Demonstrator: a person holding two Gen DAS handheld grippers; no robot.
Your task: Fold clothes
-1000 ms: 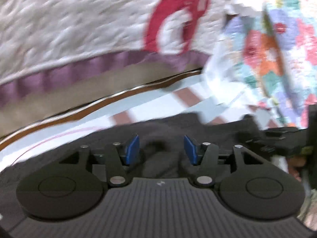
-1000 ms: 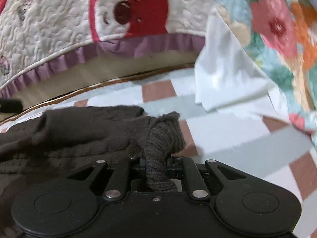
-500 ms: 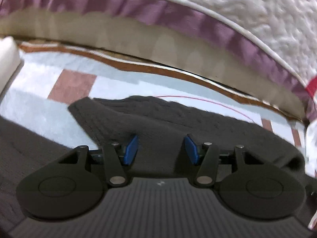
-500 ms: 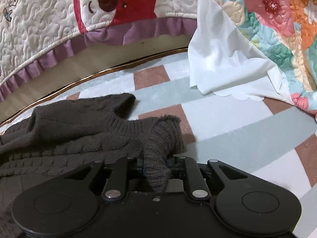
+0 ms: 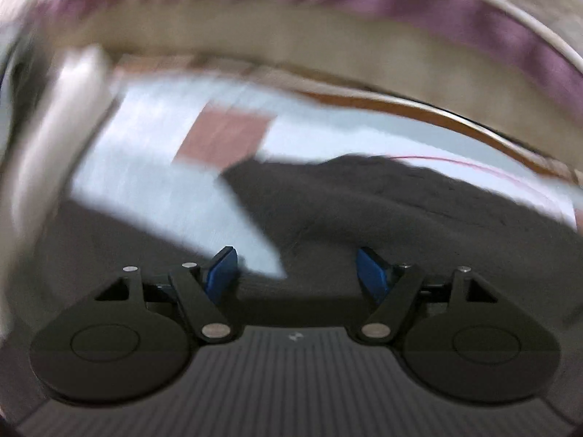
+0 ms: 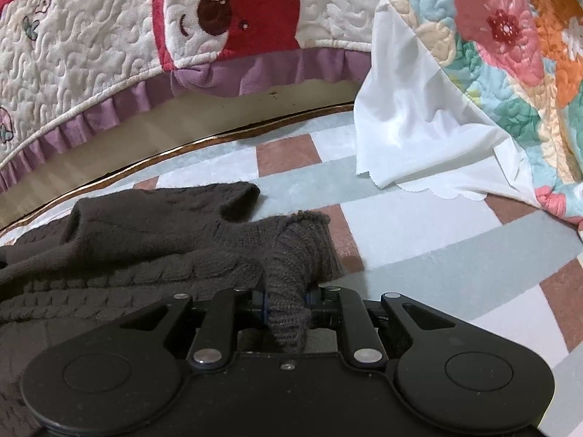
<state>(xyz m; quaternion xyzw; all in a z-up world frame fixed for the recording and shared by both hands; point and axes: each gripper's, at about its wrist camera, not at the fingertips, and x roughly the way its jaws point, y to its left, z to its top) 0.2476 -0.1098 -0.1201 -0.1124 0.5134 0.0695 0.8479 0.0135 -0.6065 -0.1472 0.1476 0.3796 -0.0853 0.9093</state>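
A: What is shown only by the right wrist view?
B: The dark sweater (image 6: 153, 233), spread on the checked rug (image 6: 430, 233), is pinched by the right gripper (image 6: 288, 300).
A: And the left view?
B: The left gripper (image 5: 297, 271), its jaws just opened wide, nothing held.

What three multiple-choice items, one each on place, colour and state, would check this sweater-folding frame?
1. Where does the sweater lie?
A. on the checked rug
B. on a chair
C. in a basket

2. What colour are the left gripper pads?
A. red
B. blue
C. green

3. What state is the right gripper in?
A. open and empty
B. out of view
C. shut on a sweater fold

Answers: A, the knit spreads over the rug's squares; B, both pads show blue; C, ribbed knit is pinched between the jaws.
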